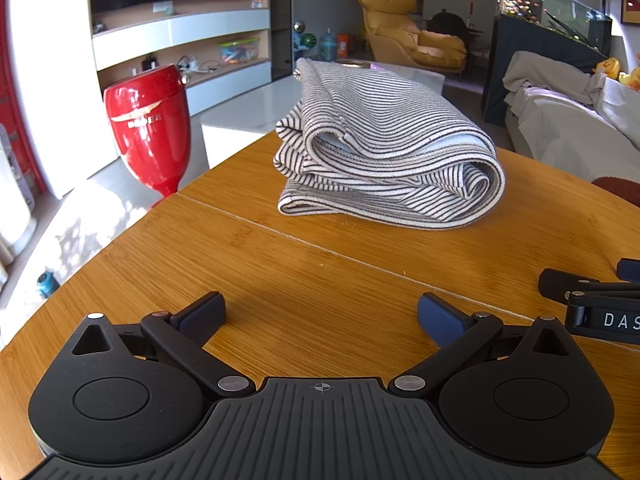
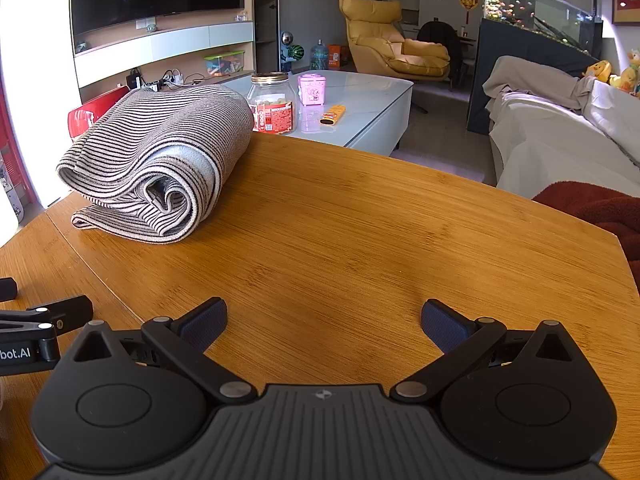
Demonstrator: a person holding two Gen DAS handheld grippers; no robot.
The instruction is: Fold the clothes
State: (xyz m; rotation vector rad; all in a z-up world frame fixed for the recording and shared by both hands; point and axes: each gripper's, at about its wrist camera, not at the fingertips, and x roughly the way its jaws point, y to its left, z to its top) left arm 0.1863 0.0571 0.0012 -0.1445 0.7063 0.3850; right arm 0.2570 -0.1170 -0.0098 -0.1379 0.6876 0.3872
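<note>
Left gripper (image 1: 321, 314): jaws wide, nothing held, low over the wooden table (image 1: 280, 280). Striped garment (image 1: 384, 148): ahead of it and slightly right, well apart, lying folded in a thick bundle, rolled edge facing the grippers. Right gripper (image 2: 324, 320): jaws wide, nothing held; the striped garment (image 2: 160, 160) lies ahead to its left. Judgement: folding looks essentially done; any tidying wants both grippers pinching the loose bottom layer evenly, keeping the roll from sliding. Surface: bamboo-grain top with a seam running across, otherwise bare near the fingers. Room, beyond: red vase (image 1: 150, 120), white coffee table (image 2: 360, 112) bearing a jar (image 2: 272, 102), yellow armchair (image 2: 392, 48), aquarium (image 2: 540, 4), covered sofa (image 2: 560, 136).
</note>
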